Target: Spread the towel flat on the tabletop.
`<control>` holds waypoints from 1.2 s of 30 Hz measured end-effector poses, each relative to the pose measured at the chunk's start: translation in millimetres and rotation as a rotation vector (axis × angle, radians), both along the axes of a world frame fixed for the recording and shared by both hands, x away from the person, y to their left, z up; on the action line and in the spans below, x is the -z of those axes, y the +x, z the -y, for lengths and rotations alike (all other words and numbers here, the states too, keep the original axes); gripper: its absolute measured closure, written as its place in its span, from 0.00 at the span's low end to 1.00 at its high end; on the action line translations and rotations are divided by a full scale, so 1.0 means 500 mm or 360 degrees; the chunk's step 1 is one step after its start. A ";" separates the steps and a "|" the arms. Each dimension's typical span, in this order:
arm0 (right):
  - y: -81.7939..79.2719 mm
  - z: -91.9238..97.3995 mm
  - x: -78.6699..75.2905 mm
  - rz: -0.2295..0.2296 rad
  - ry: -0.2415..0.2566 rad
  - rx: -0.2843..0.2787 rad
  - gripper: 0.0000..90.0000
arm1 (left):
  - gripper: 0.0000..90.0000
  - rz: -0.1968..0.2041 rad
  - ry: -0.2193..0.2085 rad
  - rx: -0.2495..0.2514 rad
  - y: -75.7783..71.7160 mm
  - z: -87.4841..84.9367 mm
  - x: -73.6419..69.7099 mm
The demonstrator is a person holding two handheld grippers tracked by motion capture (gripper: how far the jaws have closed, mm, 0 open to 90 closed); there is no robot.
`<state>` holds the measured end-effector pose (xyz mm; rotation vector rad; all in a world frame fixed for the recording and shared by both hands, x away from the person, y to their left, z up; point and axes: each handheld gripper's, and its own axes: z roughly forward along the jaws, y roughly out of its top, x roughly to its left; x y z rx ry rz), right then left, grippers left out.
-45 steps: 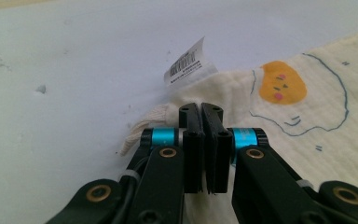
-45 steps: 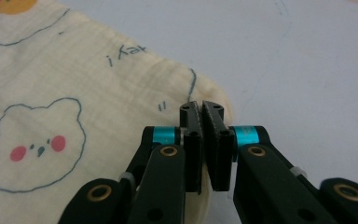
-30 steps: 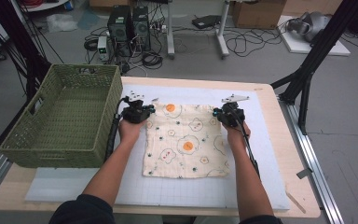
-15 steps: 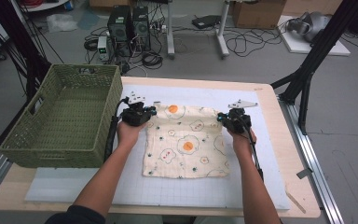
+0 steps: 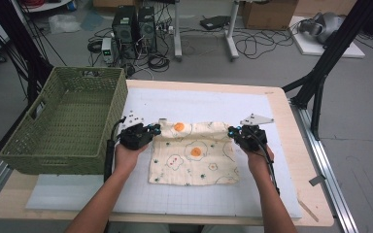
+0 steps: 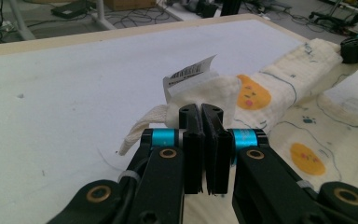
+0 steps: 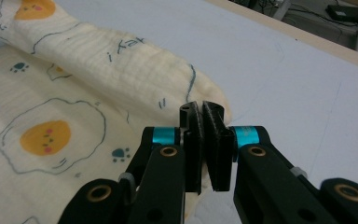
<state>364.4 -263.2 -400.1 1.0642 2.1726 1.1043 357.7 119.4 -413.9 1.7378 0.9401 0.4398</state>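
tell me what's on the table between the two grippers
The egg-print cloth: in the high view its folded far edge spans from the left gripper to the right gripper.

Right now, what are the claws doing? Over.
Left claw shut on cloth corner. Right claw shut on opposite corner. Far edge lifted. Basket alongside, nothing blocking.

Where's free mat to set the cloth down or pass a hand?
Free: the white mat beyond the cloth up to the table's far edge, the near strip in front of the cloth, and the right strip past the right gripper. Crowded: the left gripper sits near the green basket.
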 end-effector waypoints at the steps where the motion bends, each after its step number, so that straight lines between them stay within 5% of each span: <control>1: -0.007 0.002 0.002 -0.0001 0.0013 0.0004 0.96 | 0.96 0.0009 0.0001 0.0009 -0.008 -0.001 0.001; 10: -0.061 0.007 0.028 0.0015 0.0035 -0.0019 0.96 | 0.96 0.0038 -0.0013 0.0080 -0.056 -0.008 0.015; 36: -0.148 0.011 0.054 0.0035 0.0047 -0.0081 0.96 | 0.96 0.0022 -0.0038 0.0140 -0.120 -0.026 0.044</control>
